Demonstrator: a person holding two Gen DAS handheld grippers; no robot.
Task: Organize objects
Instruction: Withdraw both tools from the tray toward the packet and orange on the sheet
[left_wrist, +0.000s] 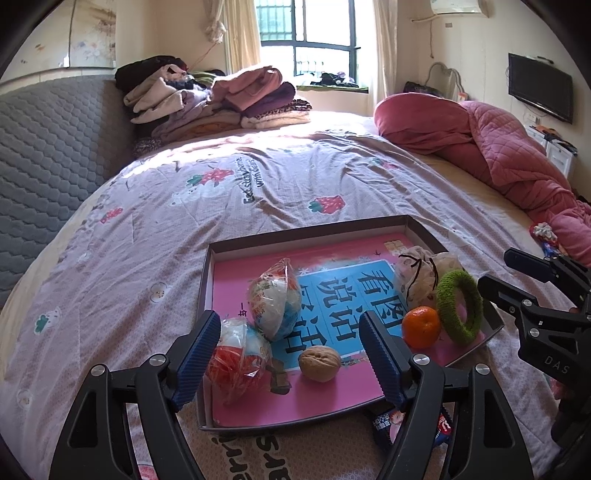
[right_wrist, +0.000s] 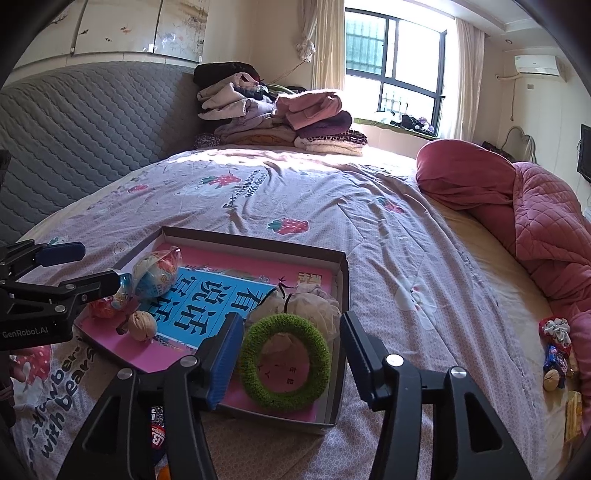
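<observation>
on the bed, in the shallow cardboard tray (left_wrist: 421, 232) lying on the strawberry-print cover (left_wrist: 155, 236), most of the task's things are already gathered: two wrapped toy eggs (left_wrist: 275, 295), a walnut (left_wrist: 319, 363), a mandarin (left_wrist: 421, 326), a green knitted ring (right_wrist: 284, 363) and a drawstring pouch (right_wrist: 314, 306).

the likeliest trouble is the ring. it leans on edge against the tray's near corner wall, and a brush from the right gripper (right_wrist: 291, 363) as it draws back could tip it over the low wall onto the cover. the lower toy egg (left_wrist: 236, 363) lies just beside the left gripper's blue pad (left_wrist: 195, 363), perhaps touching it; a sideways move there could roll the egg, and the walnut and mandarin would roll just as easily on the slick printed base. the soft bed adds to this, since any press on the tray's rim may tilt it and set the round things moving. a few items (right_wrist: 556, 360) remain well apart by the pink quilt (right_wrist: 546, 221), and a snack packet (left_wrist: 388, 424) lies just outside the tray's near wall.

the left gripper (left_wrist: 290, 365) has its jaws spread wide and grips nothing. the right gripper's jaws stand apart on either side of the ring; its pads do not appear to press on it.
</observation>
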